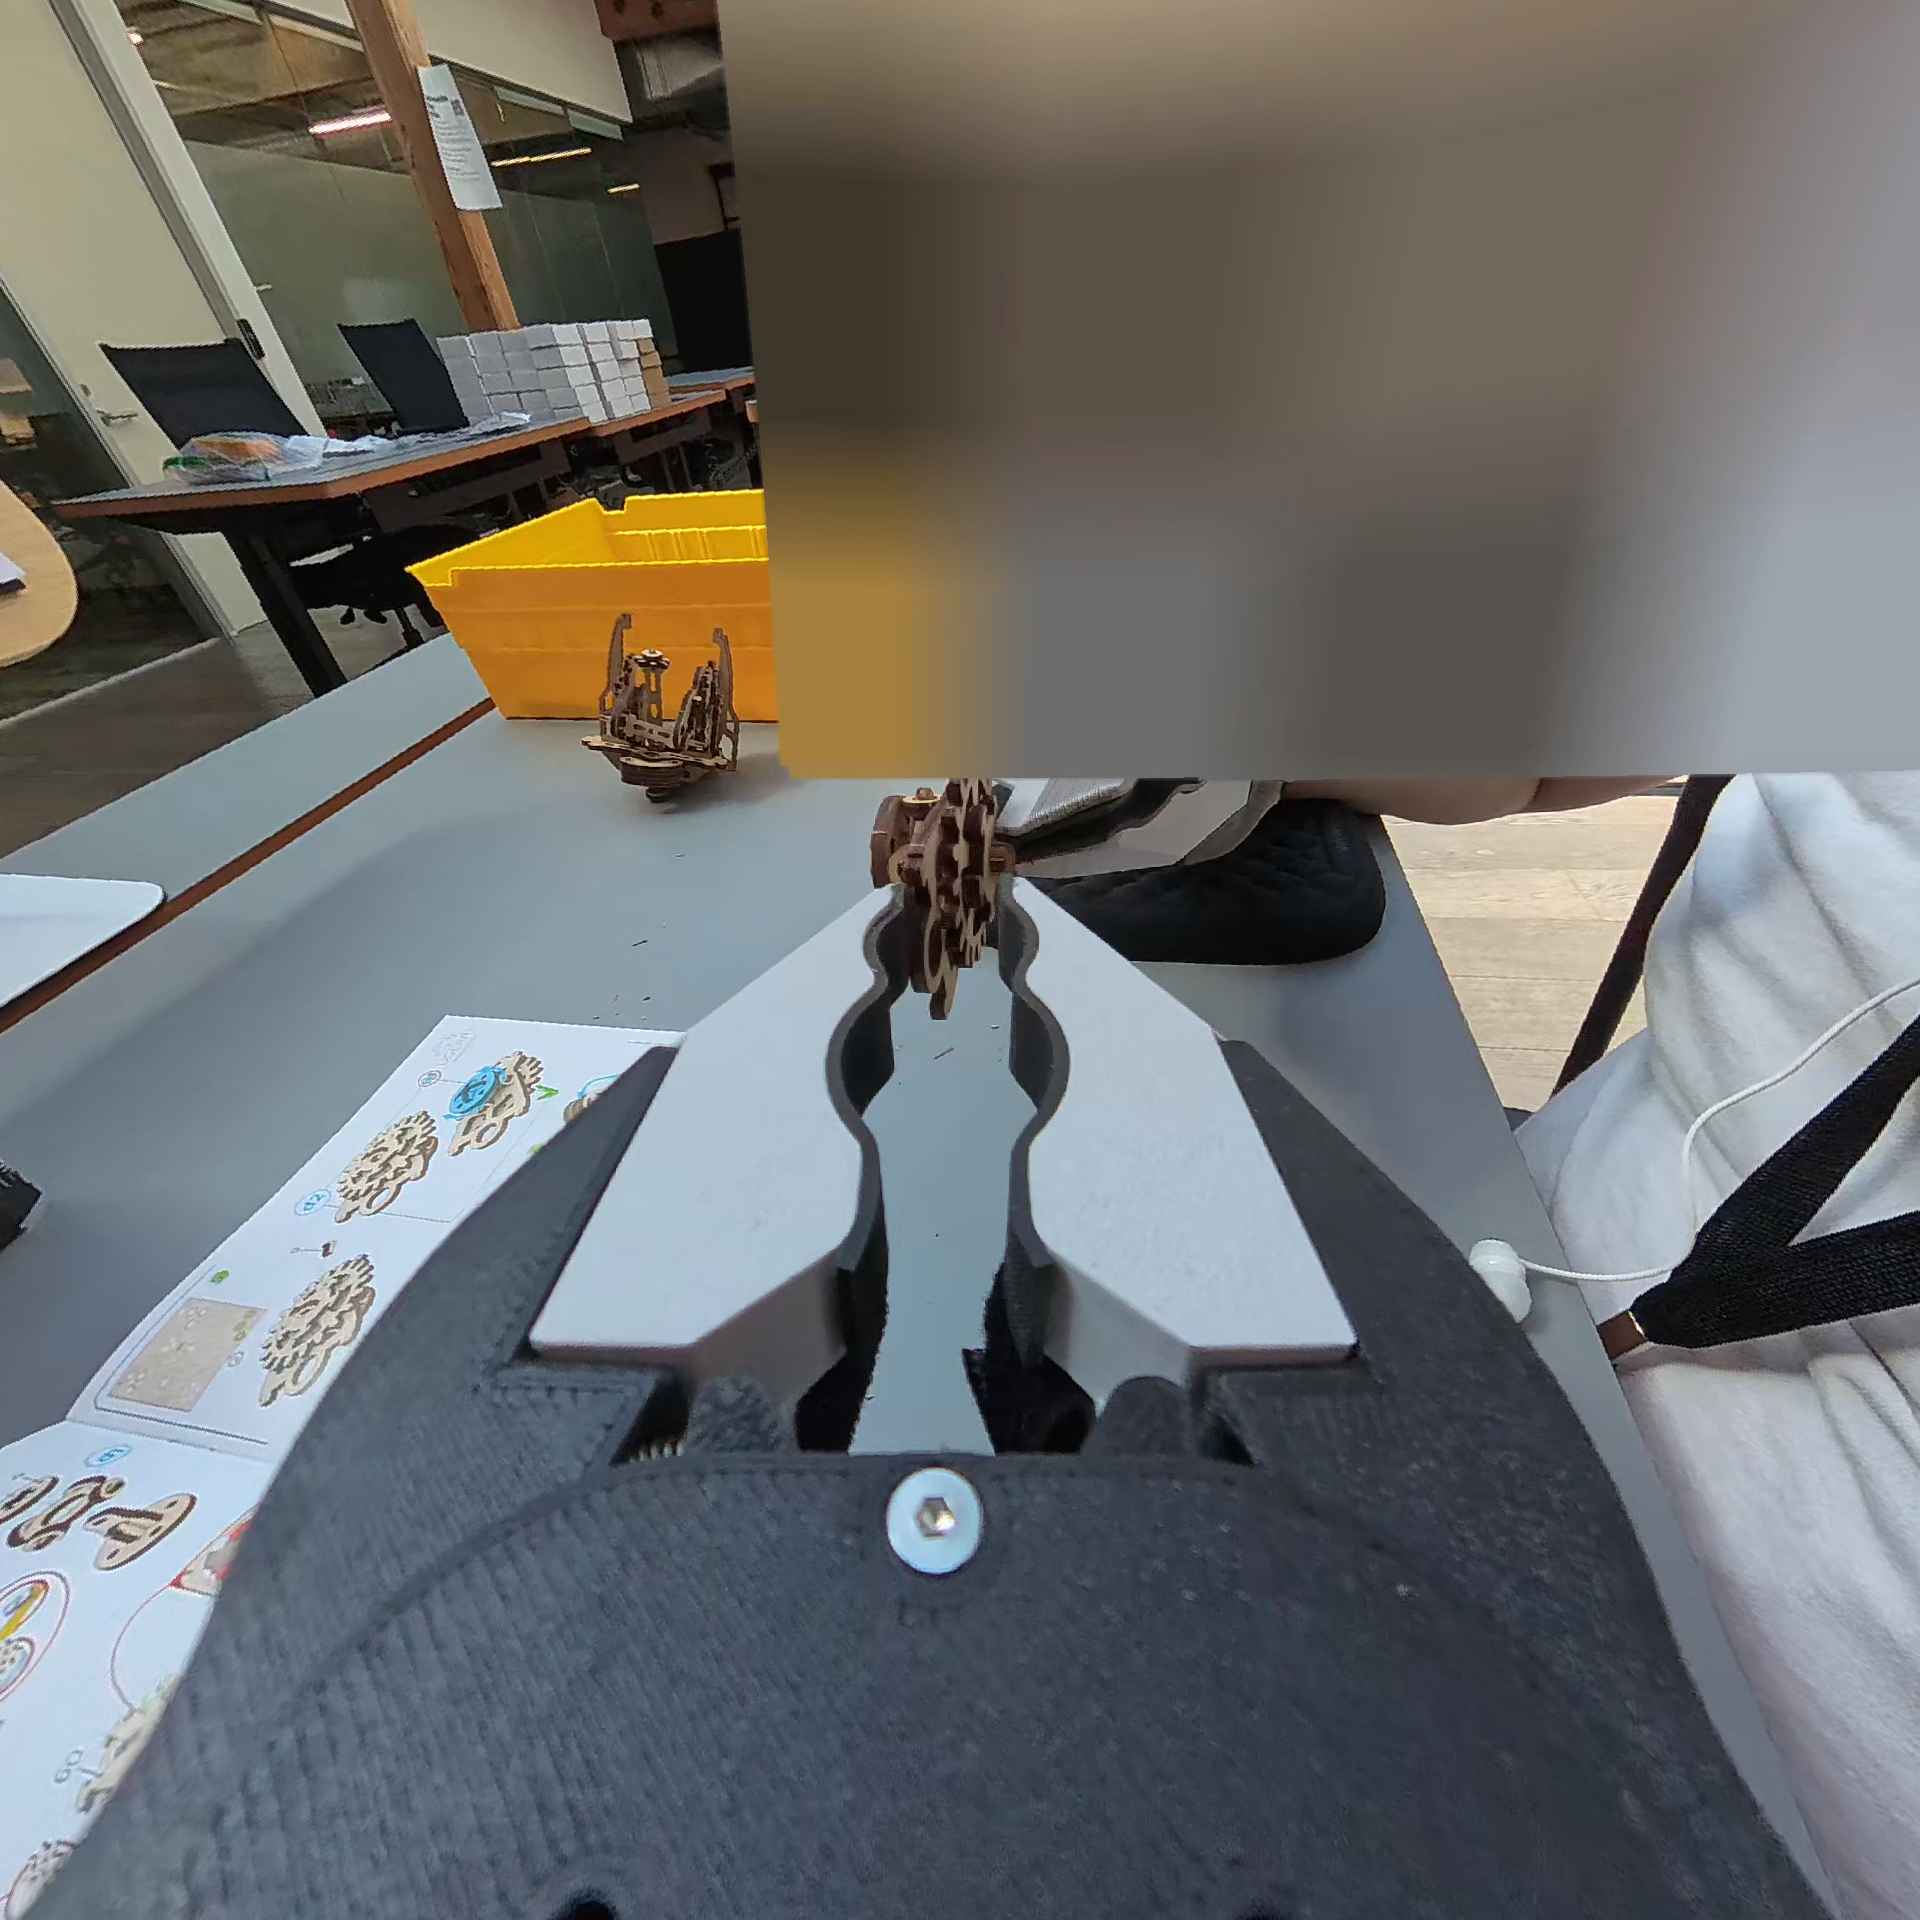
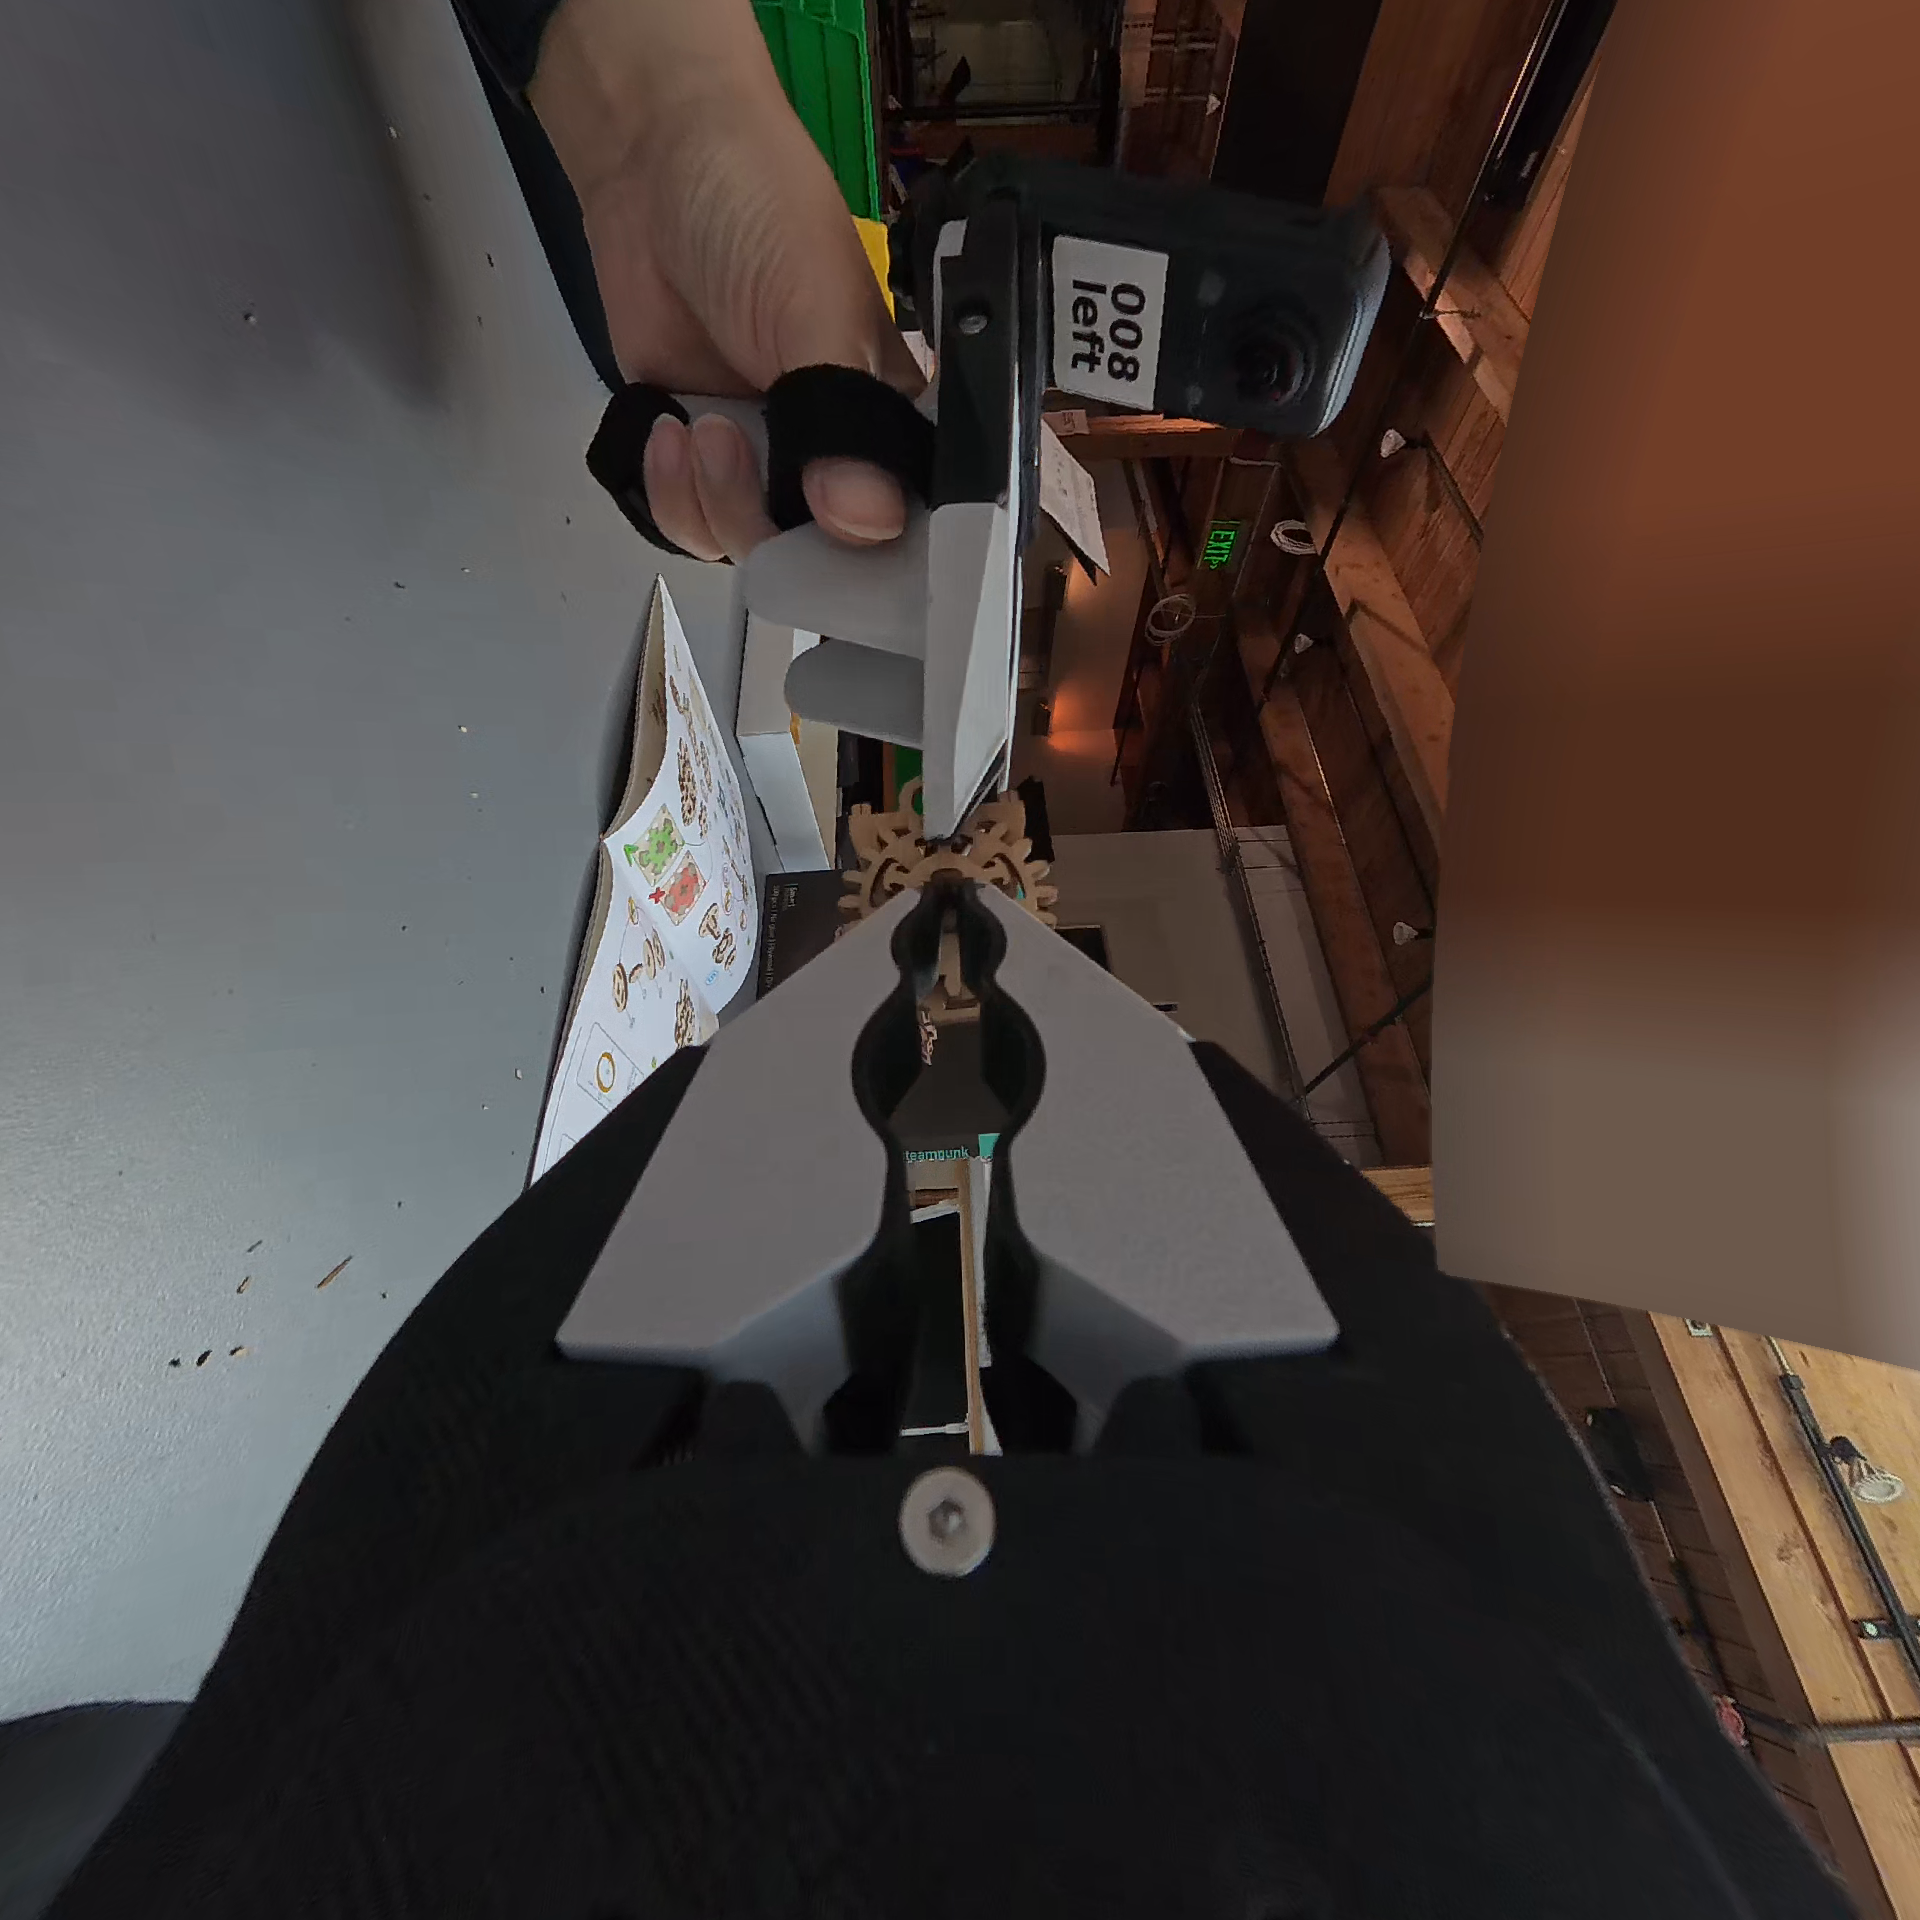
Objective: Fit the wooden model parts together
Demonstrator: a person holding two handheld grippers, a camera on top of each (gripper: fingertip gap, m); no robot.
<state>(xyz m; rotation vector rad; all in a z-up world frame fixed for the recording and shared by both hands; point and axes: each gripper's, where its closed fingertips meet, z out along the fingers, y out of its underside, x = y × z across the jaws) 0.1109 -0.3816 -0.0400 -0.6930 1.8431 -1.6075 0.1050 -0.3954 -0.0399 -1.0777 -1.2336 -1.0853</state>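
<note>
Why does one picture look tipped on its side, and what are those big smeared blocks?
Right wrist view: that gripper is rolled, so the grey table runs up the left edge; lines bow from the wide lens. Both views: the smeared blocks were laid on afterwards for privacy. Left wrist view: soft, even light; the gear piece stays sharp.

Open-plan office: glass partitions [image 1: 312,208], long desks [image 1: 416,468], black chairs [image 1: 197,390], stacked boxes [image 1: 551,369].

Both views were evenly lit by soft daylight and stayed sharp at the centre. In the left wrist view, the grey matte tabletop [image 1: 436,894] carried only faint shadows, and straight lines bowed toward the frame edges from the wide lens. In the right wrist view, the upper right of the frame was dimmer and warmer, and the black textured gripper body [image 2: 935,1714] in the lower frame looked nearly featureless.
</note>
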